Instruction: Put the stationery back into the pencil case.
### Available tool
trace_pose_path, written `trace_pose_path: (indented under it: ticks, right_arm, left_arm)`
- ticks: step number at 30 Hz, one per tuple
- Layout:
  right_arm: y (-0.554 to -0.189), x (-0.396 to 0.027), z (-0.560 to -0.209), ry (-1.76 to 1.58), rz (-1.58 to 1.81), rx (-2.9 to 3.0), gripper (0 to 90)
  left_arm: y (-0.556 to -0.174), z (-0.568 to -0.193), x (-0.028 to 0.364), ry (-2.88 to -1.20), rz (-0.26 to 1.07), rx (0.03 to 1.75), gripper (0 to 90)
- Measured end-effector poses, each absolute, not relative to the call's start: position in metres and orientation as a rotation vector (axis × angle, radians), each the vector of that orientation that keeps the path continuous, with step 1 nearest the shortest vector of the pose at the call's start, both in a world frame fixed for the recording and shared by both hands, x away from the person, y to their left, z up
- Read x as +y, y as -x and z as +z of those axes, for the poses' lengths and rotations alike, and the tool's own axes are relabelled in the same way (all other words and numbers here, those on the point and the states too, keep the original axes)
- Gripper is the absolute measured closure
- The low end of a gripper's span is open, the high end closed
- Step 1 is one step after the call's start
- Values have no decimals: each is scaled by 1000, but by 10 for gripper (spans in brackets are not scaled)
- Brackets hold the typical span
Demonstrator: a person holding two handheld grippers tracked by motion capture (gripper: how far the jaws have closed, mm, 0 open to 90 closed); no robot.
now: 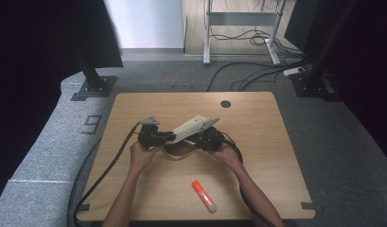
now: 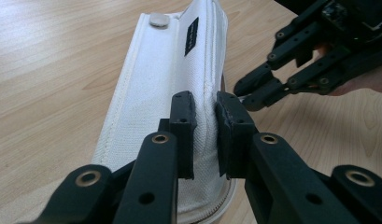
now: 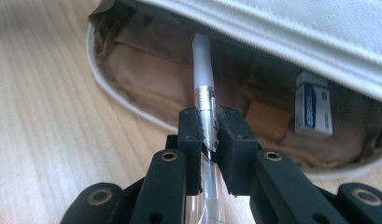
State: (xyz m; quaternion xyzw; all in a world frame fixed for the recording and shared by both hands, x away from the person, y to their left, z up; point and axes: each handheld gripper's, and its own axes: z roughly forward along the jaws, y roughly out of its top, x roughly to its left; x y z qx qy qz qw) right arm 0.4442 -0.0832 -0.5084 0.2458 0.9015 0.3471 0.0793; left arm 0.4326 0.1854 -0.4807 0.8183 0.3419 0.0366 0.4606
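Pencil case (image 2: pixel 160 88): white fabric, lying open near the middle of the wooden table (image 1: pixel 134 113), its upper flap lifted.
Left gripper (image 2: pixel 206 133): clamped on the flap's edge, holding it up.
Right gripper (image 3: pixel 210 135): clamped on a silver pen (image 3: pixel 202 79) whose tip points into the case's tan interior.
Inside: a blue-and-white eraser (image 3: pixel 312 109).
Glue stick (image 1: pixel 203 196): orange, on the table, well apart from the case, nearer the person.

Soft daylight, dark corners, blurred foreground
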Motion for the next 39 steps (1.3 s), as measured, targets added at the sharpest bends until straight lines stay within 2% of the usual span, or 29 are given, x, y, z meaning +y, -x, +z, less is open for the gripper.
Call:
trace_pose_path:
  ticks: [23,29,39]
  right_arm:
    - [-469,-57,-522,-758,1050,2663,773]
    - [-468,-60,-521,-783,1063,2669,707]
    - [-455,-81,-507,-796,1064,2656,673]
  left_arm:
    - [-431,-481,184,-2023,84,826,776]
    - [-431,-481,184,-2024,87,824,776]
    - [-431,-481,184,-2024,89,828,774]
